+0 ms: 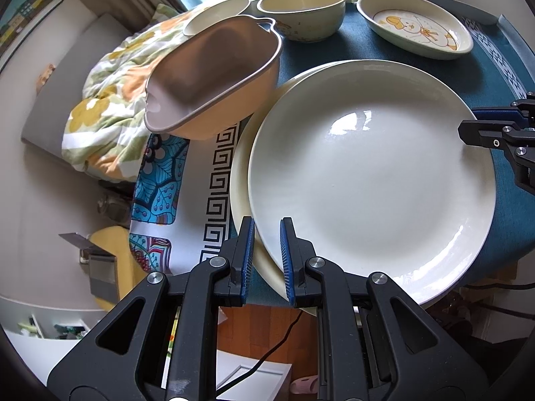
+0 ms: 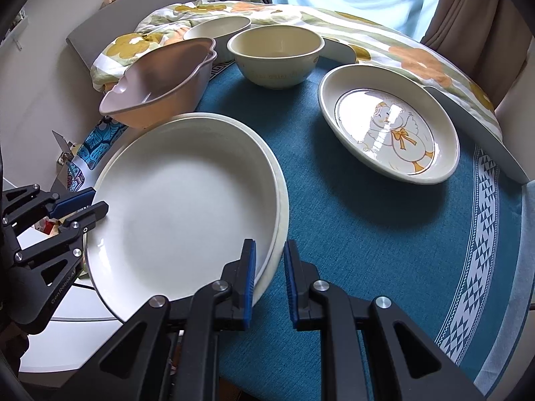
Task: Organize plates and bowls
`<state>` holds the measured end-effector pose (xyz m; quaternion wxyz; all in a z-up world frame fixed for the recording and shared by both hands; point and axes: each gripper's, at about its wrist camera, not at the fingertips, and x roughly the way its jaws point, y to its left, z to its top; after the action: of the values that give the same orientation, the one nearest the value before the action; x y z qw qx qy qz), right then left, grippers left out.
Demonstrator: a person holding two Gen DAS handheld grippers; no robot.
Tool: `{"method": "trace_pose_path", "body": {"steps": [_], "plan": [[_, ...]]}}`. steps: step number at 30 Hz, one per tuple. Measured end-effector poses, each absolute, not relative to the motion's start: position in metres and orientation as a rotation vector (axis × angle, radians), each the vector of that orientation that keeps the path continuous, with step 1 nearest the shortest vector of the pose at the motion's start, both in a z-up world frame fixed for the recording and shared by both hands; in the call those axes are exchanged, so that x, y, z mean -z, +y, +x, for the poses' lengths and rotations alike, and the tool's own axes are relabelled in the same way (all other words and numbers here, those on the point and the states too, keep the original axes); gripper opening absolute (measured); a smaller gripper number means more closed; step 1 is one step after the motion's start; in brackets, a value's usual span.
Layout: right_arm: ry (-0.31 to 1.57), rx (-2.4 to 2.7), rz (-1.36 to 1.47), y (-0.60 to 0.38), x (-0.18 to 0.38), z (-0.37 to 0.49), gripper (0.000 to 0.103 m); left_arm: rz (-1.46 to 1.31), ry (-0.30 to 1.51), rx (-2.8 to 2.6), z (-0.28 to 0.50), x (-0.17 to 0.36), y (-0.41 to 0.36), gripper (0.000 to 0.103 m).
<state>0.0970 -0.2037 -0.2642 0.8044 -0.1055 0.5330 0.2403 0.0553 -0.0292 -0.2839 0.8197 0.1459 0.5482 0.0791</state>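
A white plate (image 1: 371, 180) lies on a cream plate (image 1: 239, 180) on the blue-clothed round table (image 1: 508, 187). My left gripper (image 1: 266, 257) straddles the near rim of both plates, jaws apart, not clamped. My right gripper (image 2: 270, 279) straddles the opposite rim of the stack (image 2: 187, 207), jaws apart; it also shows at the right edge of the left wrist view (image 1: 481, 127). My left gripper also shows in the right wrist view (image 2: 88, 202). A pink heart-shaped bowl (image 1: 214, 77), a cream bowl (image 1: 302, 10), a small cream bowl (image 1: 217, 13) and a duck-pattern dish (image 1: 414, 25) stand behind.
A floral quilt (image 1: 110, 107) lies on a bed beyond the table's left edge. A patterned cloth (image 1: 200, 180) hangs over the table's left side. Curtains (image 2: 468, 10) and a window are behind. A cable (image 1: 267, 354) and floor clutter lie below the table edge.
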Motion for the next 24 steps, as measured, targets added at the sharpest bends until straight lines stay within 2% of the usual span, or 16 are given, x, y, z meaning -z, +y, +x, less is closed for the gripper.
{"method": "trace_pose_path", "body": {"steps": [17,20,24], "plan": [[1.152,-0.49,-0.2,-0.205,0.264,0.097,0.015,0.289,1.174,-0.156,0.059,0.28,-0.024,0.013],[1.136,-0.485,-0.169,-0.211,0.253,0.097,0.015,0.29,1.142,-0.145,0.059,0.26,-0.027,0.013],[1.078,-0.469,-0.101,-0.23,0.218,0.098,0.015,0.216,1.054,-0.105,0.065,0.209,-0.03,0.013]]}}
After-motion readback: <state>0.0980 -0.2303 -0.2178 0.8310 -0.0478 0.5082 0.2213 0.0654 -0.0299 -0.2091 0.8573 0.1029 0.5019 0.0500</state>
